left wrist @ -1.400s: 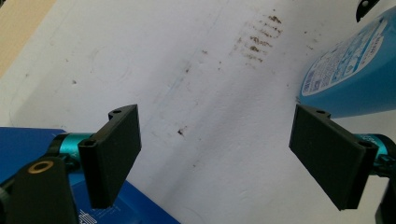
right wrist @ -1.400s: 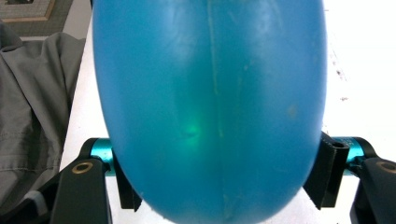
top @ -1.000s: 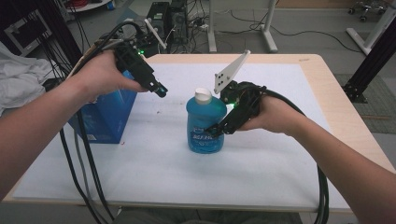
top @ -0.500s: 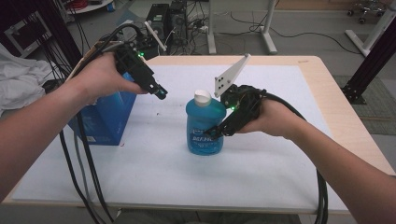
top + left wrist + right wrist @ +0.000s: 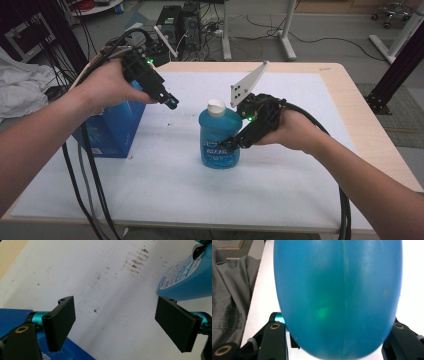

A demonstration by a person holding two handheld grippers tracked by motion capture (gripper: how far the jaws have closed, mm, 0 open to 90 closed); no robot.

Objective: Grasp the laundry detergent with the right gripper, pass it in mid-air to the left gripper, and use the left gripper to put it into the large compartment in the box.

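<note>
Blue bottle [image 5: 218,137] with a white cap [image 5: 216,106] stands upright near the middle of the bench [image 5: 350,95], on its white mat [image 5: 165,185]; label faces the near edge. Right hand-held gripper [image 5: 231,145] comes in from the right side, jaws set against the bottle's lower body on either side; in the right gripper view the bottle [image 5: 337,297] bulges between the two jaws and hides their tips, seemingly clamped on it; grey three-cornered plate [image 5: 248,84] sticks up behind the cap. Left hand-held gripper [image 5: 171,102] held in the air over the left half of the bench, apart from the bottle; its jaws stand wide apart, bare stained mat [image 5: 110,290] between them in the left gripper view. Blue box [image 5: 111,127] stands toward the left edge, under the left hand [image 5: 102,85]. Black cables [image 5: 85,170] hang off the near left edge.
</note>
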